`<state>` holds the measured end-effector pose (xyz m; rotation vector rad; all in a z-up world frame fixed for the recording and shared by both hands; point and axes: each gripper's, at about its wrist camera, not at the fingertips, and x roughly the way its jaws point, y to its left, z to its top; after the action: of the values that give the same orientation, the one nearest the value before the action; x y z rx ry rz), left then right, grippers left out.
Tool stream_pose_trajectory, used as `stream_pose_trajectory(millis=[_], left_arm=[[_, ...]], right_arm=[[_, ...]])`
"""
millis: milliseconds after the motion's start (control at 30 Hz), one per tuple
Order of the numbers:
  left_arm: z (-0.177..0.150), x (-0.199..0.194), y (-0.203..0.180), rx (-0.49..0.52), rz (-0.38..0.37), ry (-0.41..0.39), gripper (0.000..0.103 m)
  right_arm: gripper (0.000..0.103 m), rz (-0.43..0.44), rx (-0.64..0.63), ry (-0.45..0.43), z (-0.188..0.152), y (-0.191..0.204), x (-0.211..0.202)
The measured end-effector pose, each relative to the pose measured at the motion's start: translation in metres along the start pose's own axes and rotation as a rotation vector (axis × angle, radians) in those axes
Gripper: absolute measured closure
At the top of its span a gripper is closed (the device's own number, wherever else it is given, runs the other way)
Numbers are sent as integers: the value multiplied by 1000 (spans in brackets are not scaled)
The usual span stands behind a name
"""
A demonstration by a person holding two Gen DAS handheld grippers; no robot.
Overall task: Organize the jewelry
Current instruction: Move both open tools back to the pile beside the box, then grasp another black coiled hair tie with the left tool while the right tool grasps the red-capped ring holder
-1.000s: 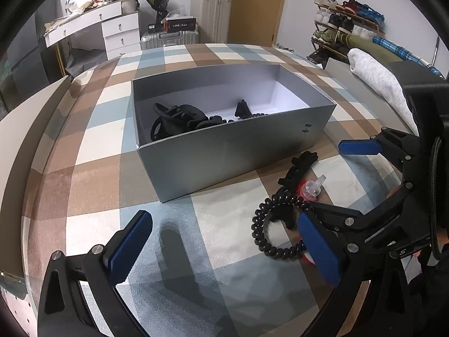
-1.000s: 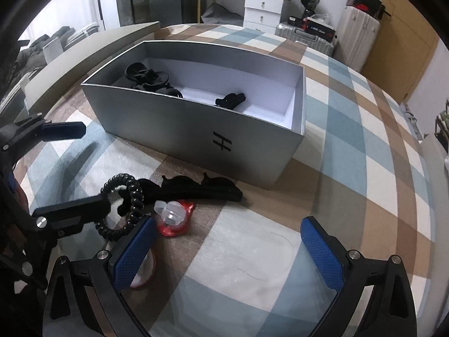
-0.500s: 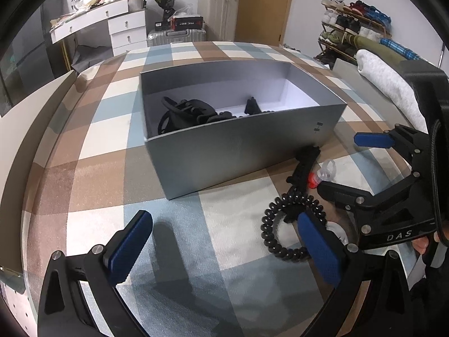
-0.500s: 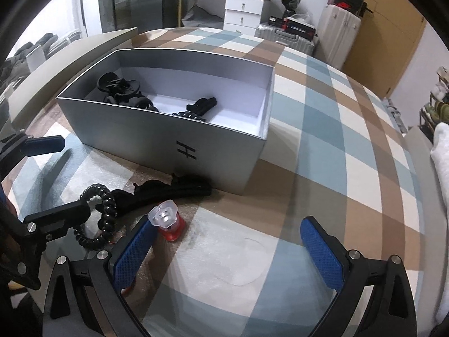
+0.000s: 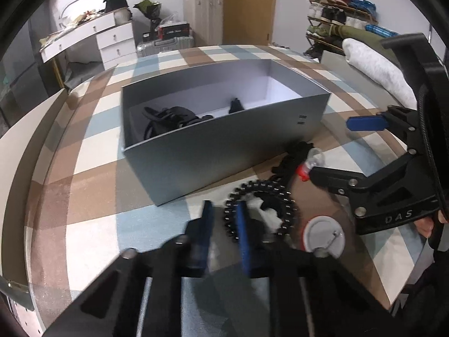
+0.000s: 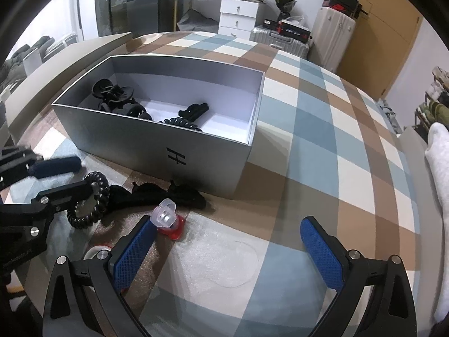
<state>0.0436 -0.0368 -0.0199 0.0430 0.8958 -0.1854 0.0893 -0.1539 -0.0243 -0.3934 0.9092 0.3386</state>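
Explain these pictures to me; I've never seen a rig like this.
No robot: a person holds a two-finger gripper in each hand, each with a fisheye camera looking along its fingers. One picture is from the left gripper, one from the right gripper. On the checked cloth stands an open grey box holding black hair accessories. Before it lie a black coil tie, a black clip and a red-and-clear trinket. The left gripper straddles the coil's rim; its grip is unclear. The right is open, empty.

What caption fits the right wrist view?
Open right gripper hovers near a red ring beside the grey box.
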Motion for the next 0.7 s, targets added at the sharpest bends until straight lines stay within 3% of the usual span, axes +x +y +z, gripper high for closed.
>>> stream_pose_trajectory(millis=[400,567,700], left_arm=[[5,-15,2,-5,13,-67,98],[7,-20,4,-10,9,-94,98],[8,-20,5,-14,5,-100,98]], right_arm=[[4,44,0,-17,0,2,-4],[31,91,-29,-1,-1,10,-3],[45,129,-56,1,-3,18,-4]])
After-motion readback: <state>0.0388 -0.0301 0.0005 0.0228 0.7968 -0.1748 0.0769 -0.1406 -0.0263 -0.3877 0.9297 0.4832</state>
